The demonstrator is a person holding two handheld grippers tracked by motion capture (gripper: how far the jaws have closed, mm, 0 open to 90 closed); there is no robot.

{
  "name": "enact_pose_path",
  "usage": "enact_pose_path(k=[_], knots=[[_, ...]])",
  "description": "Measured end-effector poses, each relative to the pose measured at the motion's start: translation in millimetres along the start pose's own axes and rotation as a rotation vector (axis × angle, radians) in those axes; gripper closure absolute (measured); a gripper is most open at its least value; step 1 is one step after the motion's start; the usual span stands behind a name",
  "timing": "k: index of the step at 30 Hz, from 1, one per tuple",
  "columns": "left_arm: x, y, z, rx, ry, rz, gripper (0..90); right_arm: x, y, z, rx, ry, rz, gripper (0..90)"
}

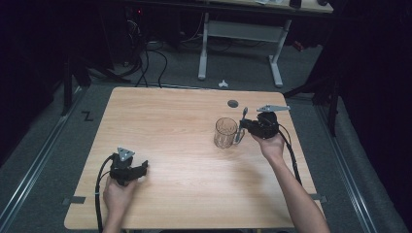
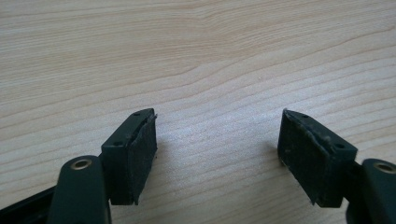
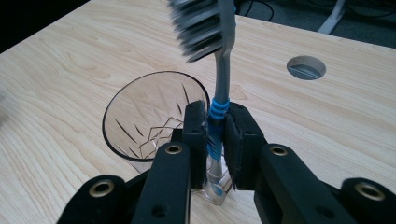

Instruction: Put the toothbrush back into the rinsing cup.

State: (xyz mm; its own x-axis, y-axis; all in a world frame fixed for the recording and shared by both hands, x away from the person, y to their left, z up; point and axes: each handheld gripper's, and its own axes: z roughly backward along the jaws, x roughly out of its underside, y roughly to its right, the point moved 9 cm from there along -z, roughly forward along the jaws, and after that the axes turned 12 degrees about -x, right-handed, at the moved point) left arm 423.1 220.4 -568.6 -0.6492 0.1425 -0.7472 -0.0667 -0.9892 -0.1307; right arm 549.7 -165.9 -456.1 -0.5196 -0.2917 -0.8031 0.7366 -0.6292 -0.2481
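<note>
My right gripper (image 3: 215, 125) is shut on a grey toothbrush (image 3: 219, 60) with a blue grip; the bristled head points up and the clear handle end touches the table. A cut-glass tumbler (image 3: 152, 114) stands upright just beside the jaws. In the high view the toothbrush (image 1: 241, 124) is held right of the tumbler (image 1: 225, 132) by the right gripper (image 1: 243, 127), on the right half of the table. My left gripper (image 1: 144, 168) rests low at the front left, and its jaws (image 2: 217, 140) stand open over bare wood.
The wooden table (image 1: 175, 131) has a round cable hole (image 1: 232, 103) near its far edge, behind the tumbler. A white desk frame (image 1: 240, 34) and cables lie on the floor beyond. Dark curtains close both sides.
</note>
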Motion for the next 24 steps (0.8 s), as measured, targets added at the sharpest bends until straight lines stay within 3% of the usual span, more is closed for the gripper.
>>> enact_pose_path(k=[24], knots=[[0.0,0.0,0.0,0.0,0.0,0.0,28.7,5.1,2.1,-4.1,-0.006,-0.007,-0.024,77.0]])
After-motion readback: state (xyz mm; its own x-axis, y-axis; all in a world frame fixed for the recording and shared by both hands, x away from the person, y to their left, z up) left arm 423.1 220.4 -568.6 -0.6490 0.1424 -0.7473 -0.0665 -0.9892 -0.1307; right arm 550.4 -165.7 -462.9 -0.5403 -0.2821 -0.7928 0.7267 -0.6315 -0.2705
